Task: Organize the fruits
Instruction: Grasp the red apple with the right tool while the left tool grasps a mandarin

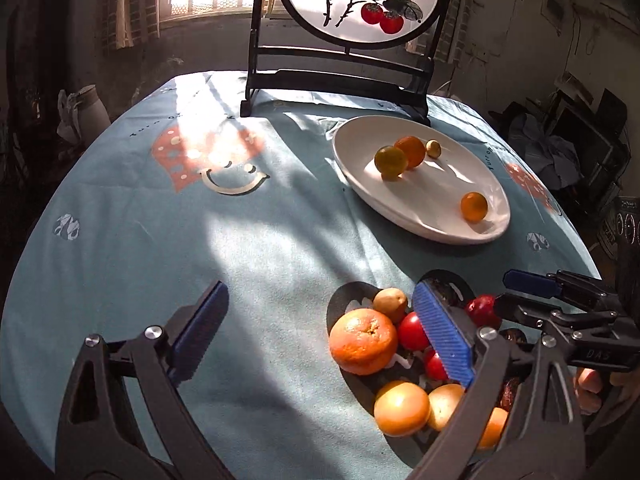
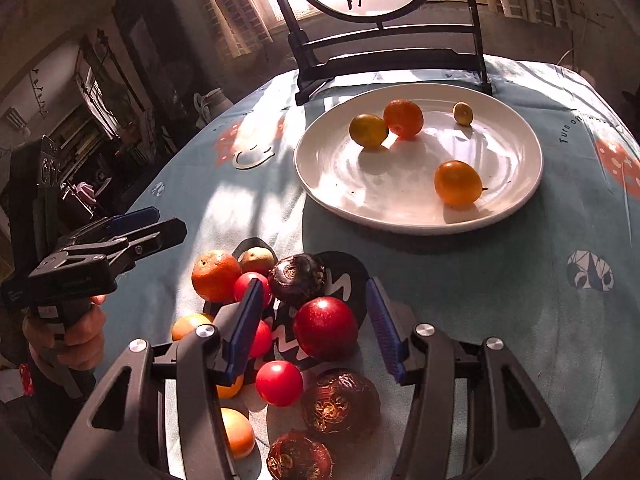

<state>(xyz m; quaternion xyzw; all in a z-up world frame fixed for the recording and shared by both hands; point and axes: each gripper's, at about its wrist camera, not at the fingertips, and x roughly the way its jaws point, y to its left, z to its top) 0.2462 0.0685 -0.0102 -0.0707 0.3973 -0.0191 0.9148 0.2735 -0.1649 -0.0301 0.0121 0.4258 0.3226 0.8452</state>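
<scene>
The left gripper is spread wide with nothing between its blue pads, low in the left wrist view above the blue tablecloth. The right gripper is parted too, its pads either side of a red fruit without pressing it, grasping nothing. That fruit lies in a loose pile at lower centre of the right wrist view, beside a large orange and dark brown fruits. The white plate, upper right of centre, carries four small citrus fruits; the nearest sits apart from the others.
</scene>
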